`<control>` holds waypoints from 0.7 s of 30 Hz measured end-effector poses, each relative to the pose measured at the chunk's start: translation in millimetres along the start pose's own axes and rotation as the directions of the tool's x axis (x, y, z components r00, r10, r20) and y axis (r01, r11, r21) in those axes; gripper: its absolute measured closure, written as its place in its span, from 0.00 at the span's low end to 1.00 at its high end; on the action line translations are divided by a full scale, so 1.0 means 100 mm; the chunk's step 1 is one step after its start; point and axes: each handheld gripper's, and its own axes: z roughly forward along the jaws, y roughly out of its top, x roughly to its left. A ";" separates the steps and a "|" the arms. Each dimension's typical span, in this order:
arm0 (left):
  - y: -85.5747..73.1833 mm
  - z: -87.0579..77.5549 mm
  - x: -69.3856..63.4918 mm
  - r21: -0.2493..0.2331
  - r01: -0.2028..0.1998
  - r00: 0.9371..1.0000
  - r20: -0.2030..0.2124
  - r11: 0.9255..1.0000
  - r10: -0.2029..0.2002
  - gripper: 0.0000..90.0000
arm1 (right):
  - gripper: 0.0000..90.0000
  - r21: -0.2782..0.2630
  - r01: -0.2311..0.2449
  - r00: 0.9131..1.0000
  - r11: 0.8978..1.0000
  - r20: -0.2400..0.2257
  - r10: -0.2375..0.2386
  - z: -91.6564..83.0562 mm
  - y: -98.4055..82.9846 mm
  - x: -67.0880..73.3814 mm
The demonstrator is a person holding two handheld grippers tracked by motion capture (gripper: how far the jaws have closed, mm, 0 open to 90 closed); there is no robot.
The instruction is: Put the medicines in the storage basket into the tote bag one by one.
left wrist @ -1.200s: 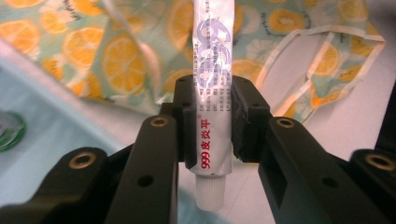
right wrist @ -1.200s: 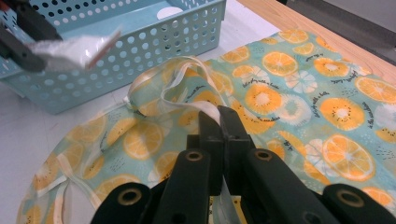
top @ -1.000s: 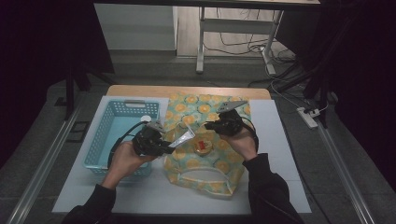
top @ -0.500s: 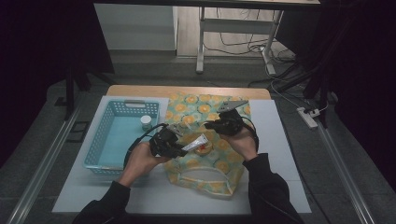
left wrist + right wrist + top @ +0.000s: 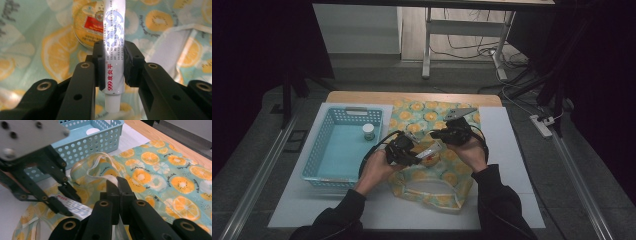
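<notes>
We note the left gripper (image 5: 111, 62) clamped on a white ointment tube (image 5: 113, 50), printed "999" in red. Jaws sit narrow, pads pressing the tube's flat sides at about its middle. The tube's long axis runs straight out along the jaws: white cap toward the gripper body, crimped tail pointing away over the cloth.

In the high view the tube (image 5: 430, 149) lies slanted between the two grippers, tail toward the right gripper (image 5: 451, 135). We see it held above the orange-slice patterned bag (image 5: 432, 175), which lies flat at the table's middle. A round yellow tin (image 5: 86, 25) with a red label rests on the bag just past the tube; whether the tube touches it we cannot tell.

The right gripper (image 5: 117, 187) is closed on a white strip of the bag's mouth edge or strap (image 5: 110, 176), jaws nearly meeting, the fabric lifted into a loop. The left gripper is the nearer to the tube, since it carries it.

To the left stands a blue perforated basket (image 5: 324, 145) with a small white-lidded jar (image 5: 368, 131) at its far right corner. The tube is well apart from the basket and directly over the bag. We judge the coming move turns on the tube's tail relative to the bag's held-up opening.
</notes>
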 end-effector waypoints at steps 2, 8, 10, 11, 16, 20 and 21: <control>0.02 0.04 0.01 0.003 -0.001 1.000 -0.009 1.000 0.001 0.82 | 1.00 0.001 0.001 1.000 1.000 -0.001 -0.001 0.00 0.00 0.00; 0.07 0.13 0.06 0.001 0.027 0.999 -0.039 1.000 -0.027 0.82 | 1.00 -0.004 0.001 1.000 1.000 -0.003 -0.001 0.00 0.00 0.01; 0.09 0.15 0.08 0.000 0.029 0.998 -0.049 1.000 -0.029 0.82 | 1.00 -0.004 0.001 1.000 1.000 -0.003 -0.001 0.00 0.00 0.01; 0.09 0.16 0.08 -0.003 0.033 0.998 -0.055 0.999 -0.033 0.82 | 1.00 -0.004 0.001 1.000 1.000 -0.003 -0.001 0.00 0.00 0.01; 0.13 0.20 0.11 0.013 0.034 0.996 -0.082 0.999 -0.032 0.81 | 1.00 0.002 0.000 1.000 1.000 -0.003 0.000 0.02 0.00 0.01; 0.15 0.23 0.14 0.026 0.049 0.993 -0.106 0.998 -0.046 0.81 | 1.00 0.005 -0.002 1.000 1.000 -0.003 0.002 0.03 -0.01 0.00; 0.16 0.24 0.14 0.024 0.049 0.993 -0.108 0.999 -0.046 0.81 | 1.00 0.008 -0.005 1.000 1.000 -0.002 0.005 0.03 -0.01 0.00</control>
